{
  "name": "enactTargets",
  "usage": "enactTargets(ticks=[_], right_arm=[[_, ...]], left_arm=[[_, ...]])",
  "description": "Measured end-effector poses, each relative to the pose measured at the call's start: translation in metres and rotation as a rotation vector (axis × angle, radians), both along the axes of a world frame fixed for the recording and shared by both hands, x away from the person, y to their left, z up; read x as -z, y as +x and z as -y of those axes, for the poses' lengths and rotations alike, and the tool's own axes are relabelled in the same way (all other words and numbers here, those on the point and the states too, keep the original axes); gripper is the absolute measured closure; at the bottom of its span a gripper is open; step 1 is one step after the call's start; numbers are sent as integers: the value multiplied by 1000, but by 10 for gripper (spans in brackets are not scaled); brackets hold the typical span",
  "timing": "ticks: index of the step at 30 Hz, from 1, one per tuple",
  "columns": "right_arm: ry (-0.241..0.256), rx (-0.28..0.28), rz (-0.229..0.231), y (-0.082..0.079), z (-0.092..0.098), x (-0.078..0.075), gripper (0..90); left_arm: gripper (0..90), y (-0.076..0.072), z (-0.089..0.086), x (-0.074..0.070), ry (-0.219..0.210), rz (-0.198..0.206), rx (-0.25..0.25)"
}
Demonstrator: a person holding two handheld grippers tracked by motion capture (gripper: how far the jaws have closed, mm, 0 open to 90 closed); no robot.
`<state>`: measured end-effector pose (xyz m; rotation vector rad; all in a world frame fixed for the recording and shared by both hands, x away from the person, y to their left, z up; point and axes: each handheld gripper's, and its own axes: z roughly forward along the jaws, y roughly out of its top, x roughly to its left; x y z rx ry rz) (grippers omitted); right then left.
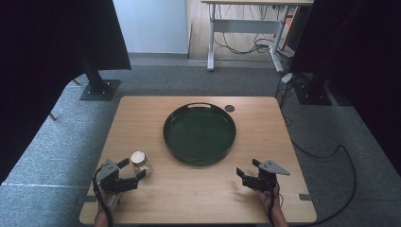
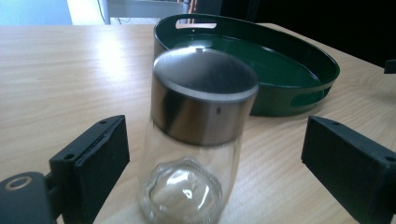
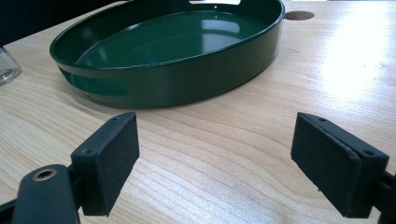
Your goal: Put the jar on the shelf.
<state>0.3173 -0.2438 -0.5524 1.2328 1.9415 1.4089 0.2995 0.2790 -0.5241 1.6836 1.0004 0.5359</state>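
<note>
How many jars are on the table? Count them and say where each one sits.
1. The glass jar with a metal lid stands near the table's front left, between the open left gripper's jaws, outside the green tray.

No legible text or markings anywhere

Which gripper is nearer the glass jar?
Left. The left gripper has its open jaws on either side of the glass jar, not touching; the right gripper sits across the table, open.
</note>
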Motion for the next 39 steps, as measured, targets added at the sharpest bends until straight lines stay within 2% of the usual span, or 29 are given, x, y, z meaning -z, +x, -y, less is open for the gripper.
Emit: enactTargets(ticks=[1, 5, 8, 10, 13, 19, 24, 27, 29, 31, 33, 39], right_arm=[[0, -1, 0, 0, 0, 0, 150], [-3, 0, 1, 0, 0, 0, 150], [-5, 1, 1, 0, -1, 0, 149], [-5, 2, 2, 0, -1, 0, 148], [-6, 2, 2, -1, -1, 0, 148], [-11, 2, 4, -1, -1, 0, 147], [-9, 4, 0, 0, -1, 0, 147], [-7, 3, 1, 0, -1, 0, 147], [-8, 4, 1, 0, -1, 0, 147], [-10, 4, 0, 0, -1, 0, 147], [-11, 5, 2, -1, -1, 0, 147], [-14, 5, 4, -1, -1, 0, 147]], left_arm=[[72, 5, 3, -3, 14, -2, 0], [72, 12, 8, -7, 25, -6, 0], [79, 22, 14, -9, 53, -27, -27], [83, 24, 15, -9, 65, -32, -39], [94, 28, 17, -8, 69, -37, -46], [126, 33, 18, -7, 70, -45, -65], [143, 36, 22, -7, 103, -59, -73], [166, 38, 23, -6, 95, -68, -73], [179, 39, 24, -5, 107, -71, -75], [230, 40, 26, -4, 123, -89, -97], [269, 40, 29, -1, 131, -89, -88], [334, 40, 30, 2, 118, -87, -106]])
